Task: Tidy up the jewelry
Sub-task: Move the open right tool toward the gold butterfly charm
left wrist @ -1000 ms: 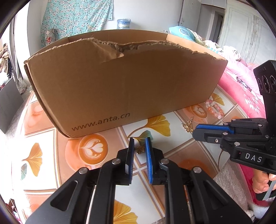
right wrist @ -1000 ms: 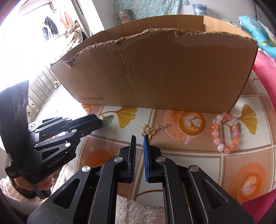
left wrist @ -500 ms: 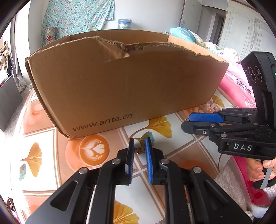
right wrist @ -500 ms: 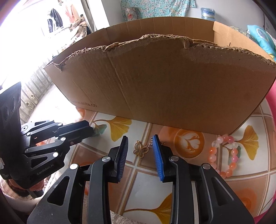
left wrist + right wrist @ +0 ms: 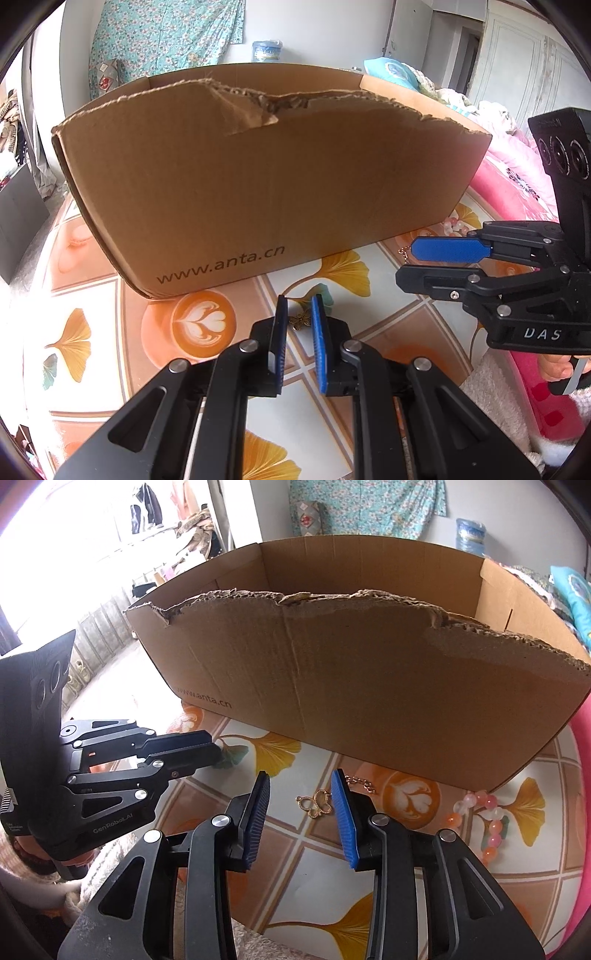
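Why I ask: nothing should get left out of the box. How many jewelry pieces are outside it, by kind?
Beaded bracelet: 1
Gold butterfly pendant on chain: 1
Small bronze flower charm: 1
Total: 3

Floral cloth [image 5: 166,33] hangs on the back wall, a blue tub [image 5: 267,51] just beside it. Pink bedding [image 5: 517,184] lies at the right in the left wrist view, a teal cushion [image 5: 391,72] behind. Clothes [image 5: 147,502] hang by the bright window.
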Available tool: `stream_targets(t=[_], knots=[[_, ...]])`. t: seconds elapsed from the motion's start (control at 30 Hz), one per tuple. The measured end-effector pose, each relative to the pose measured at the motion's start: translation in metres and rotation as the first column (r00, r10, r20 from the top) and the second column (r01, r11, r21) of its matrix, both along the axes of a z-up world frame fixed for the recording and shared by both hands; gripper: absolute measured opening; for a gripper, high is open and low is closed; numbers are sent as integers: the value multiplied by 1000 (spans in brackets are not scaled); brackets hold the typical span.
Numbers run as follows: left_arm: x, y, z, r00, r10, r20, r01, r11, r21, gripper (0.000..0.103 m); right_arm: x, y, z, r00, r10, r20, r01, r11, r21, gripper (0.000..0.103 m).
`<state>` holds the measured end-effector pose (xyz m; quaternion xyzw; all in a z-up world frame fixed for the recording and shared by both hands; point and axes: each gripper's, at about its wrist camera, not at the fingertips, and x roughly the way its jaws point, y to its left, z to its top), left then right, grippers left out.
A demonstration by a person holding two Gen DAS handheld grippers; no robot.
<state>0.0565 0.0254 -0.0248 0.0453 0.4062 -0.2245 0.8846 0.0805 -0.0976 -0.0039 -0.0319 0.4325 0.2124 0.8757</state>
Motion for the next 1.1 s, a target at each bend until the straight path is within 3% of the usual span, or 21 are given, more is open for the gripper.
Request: stream_targets(t=[0.5,0.63,0.87,1.1], knots=[[0,-1,-1,1000,0,1,0,1000,-1,12,-2,15,-17,999,-2,-43,3,1000,20,34],[0,-1,-1,1000,2,1,-2,1000,-2,12,-6,13,-12,996,14,-83,-6,996,93,34],[0,-1,-2,1000,4,0,-4,1000,-6,12,-10,7,-3,997,-27,-66,31,997,65,34],[0,-1,-2,1000,5,1,-5,1000,-6,12,-16,12,-4,996,24,-89,-14,995,103,35]])
